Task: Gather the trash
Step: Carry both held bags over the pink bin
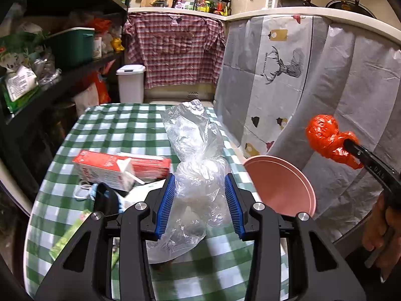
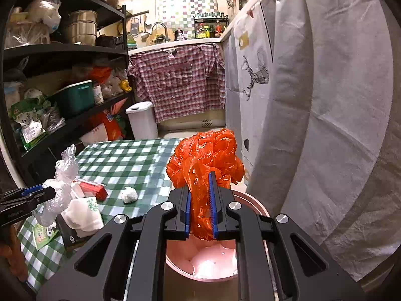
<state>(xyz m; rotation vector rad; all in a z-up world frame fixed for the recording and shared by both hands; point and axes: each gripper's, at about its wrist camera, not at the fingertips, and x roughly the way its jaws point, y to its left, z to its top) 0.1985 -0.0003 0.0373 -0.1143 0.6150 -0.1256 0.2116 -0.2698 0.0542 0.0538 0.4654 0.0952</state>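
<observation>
My left gripper (image 1: 200, 183) holds a crumpled clear plastic bag (image 1: 195, 155) between its blue pads, lifted above the green checked table (image 1: 120, 128); the bag also shows in the right wrist view (image 2: 60, 183). My right gripper (image 2: 200, 198) is shut on a crumpled orange plastic bag (image 2: 205, 158), held directly over the open pink bin (image 2: 253, 205). In the left wrist view the orange bag (image 1: 328, 140) hangs up and to the right of the pink bin (image 1: 280, 183). A red and white carton (image 1: 117, 168) lies on the table.
On the table lie a white paper wad (image 2: 129, 195), a white tissue pack (image 2: 82, 215), a green wrapper (image 1: 70, 235) and a face mask (image 1: 87, 193). A white lidded bin (image 1: 130, 82) stands behind the table. Dark shelves (image 1: 50, 57) line the left; a curtain (image 1: 325, 95) hangs right.
</observation>
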